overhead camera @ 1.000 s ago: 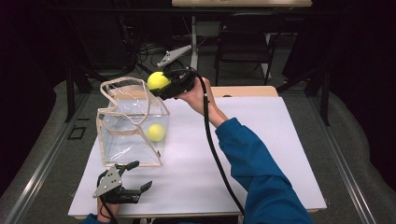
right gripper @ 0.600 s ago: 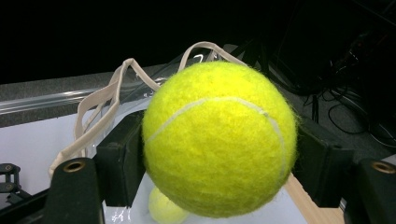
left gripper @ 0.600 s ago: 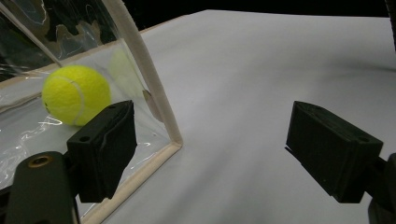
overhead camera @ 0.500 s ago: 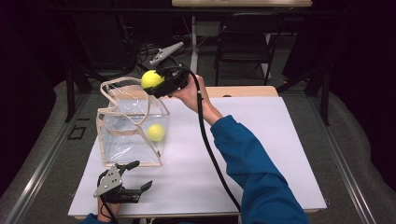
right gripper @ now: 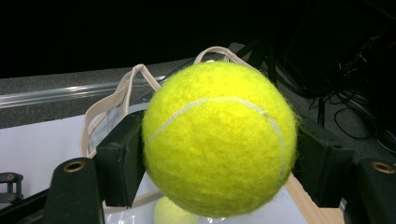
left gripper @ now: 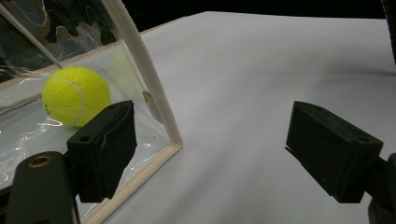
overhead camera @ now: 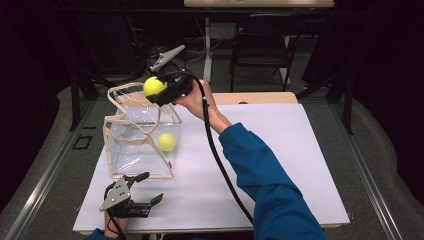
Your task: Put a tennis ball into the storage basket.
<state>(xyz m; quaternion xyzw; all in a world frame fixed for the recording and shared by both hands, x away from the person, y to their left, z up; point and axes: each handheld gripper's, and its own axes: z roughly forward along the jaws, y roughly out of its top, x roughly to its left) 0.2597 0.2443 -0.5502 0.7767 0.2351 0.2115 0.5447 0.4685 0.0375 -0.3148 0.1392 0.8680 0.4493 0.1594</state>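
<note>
A clear bag [overhead camera: 135, 145] with beige trim and handles stands open on the left of the white table [overhead camera: 290, 165]. One yellow tennis ball [overhead camera: 167, 142] lies inside it. My right gripper [overhead camera: 157, 90] is shut on a second tennis ball [overhead camera: 153, 85], held above the bag's far rim; in the right gripper view this ball [right gripper: 219, 140] sits between both pads, with the bag's handles [right gripper: 116, 98] behind it. My left gripper [overhead camera: 150, 187] rests open near the table's front edge, just before the bag. The left gripper view looks through the bag's wall [left gripper: 149, 93] at the inner ball [left gripper: 74, 95].
A dark chair [overhead camera: 260, 45] and cables stand beyond the table's far edge. A wooden strip [overhead camera: 260, 97] shows at the back of the white surface. The person's blue sleeve [overhead camera: 265, 175] crosses the middle of the table. Bare white surface lies to the right.
The right gripper has carried its ball a little to the left, from beside the bag's far right corner to over its rim. The left gripper has stayed put.
</note>
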